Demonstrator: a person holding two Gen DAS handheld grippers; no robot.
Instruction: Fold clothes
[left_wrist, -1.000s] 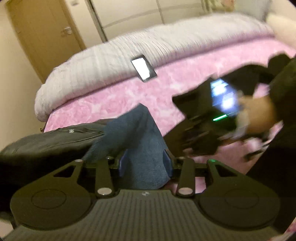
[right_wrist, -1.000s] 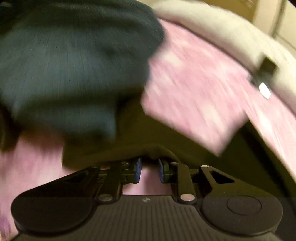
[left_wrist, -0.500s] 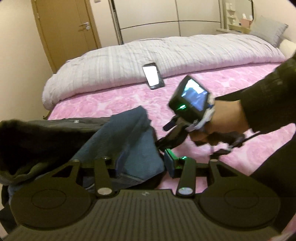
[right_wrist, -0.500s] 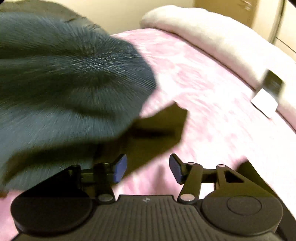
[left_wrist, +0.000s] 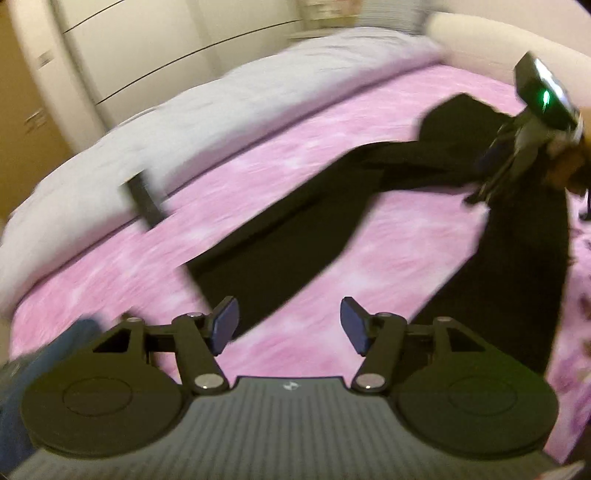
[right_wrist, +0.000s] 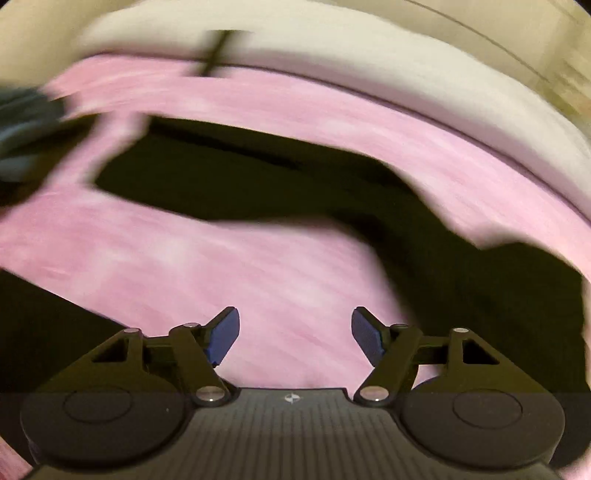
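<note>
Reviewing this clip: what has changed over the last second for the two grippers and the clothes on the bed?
The left gripper let go of the blue garment, now at its lower left; its fingers stand open. The right gripper, nearly shut a second ago, is open and empty. Both now face the black garment spread flat. The pink bedspread and phone stayed put.

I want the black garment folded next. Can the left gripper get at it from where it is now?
Probably yes. The left gripper is open with nothing between its jaws, and the near end of the black garment lies flat on the pink bedspread just ahead, uncovered. Blur hides finer detail.
</note>
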